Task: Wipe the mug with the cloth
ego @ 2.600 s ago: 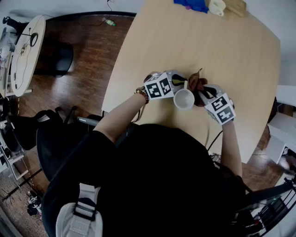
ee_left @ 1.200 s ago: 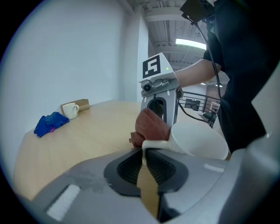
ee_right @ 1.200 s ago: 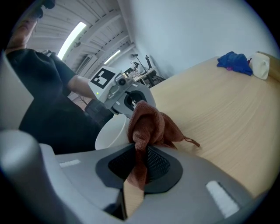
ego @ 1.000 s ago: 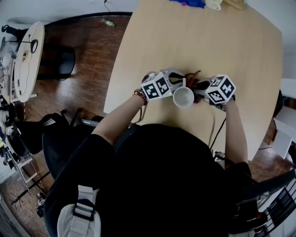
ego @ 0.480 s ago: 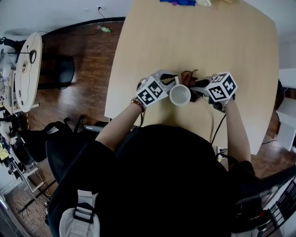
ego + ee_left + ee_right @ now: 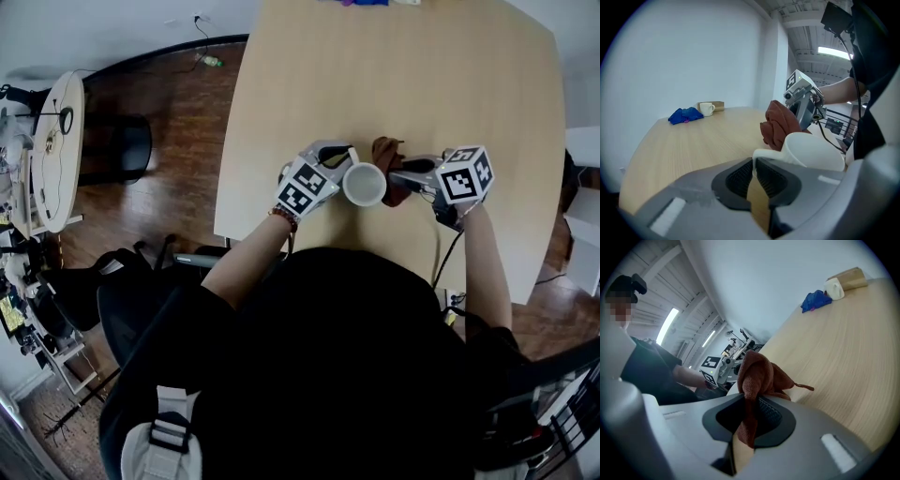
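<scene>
Near the front edge of the table (image 6: 309, 94), from the head view: white mug (image 6: 364, 185) mouth-up between both tools, well into the wiping step by the look of it. Left gripper (image 6: 345, 157) at the mug's left, right gripper (image 6: 401, 174) at its right, brown cloth (image 6: 385, 153) bunched against the far-right outer wall. Cannot tell whether standing on the wood or lifted just off it.

Along the left gripper view: jaws clenched on the mug's handle, nothing else between them. Cloth wad close against the mug's far side. At the far end of the table, blue cloth (image 6: 686, 115), second mug (image 6: 707, 108) and tan box (image 6: 717, 106), all close together.

Along the right gripper view: jaws clamped tight on a fold of the brown cloth, the rest bulging out ahead toward the mug.

Judged next: hold the handle pinned, drag the wad round the wall and over the rim, perhaps turn the mug to reach unwiped sides.

Counted: two grippers, two mugs, two cloths, one box, one table.
</scene>
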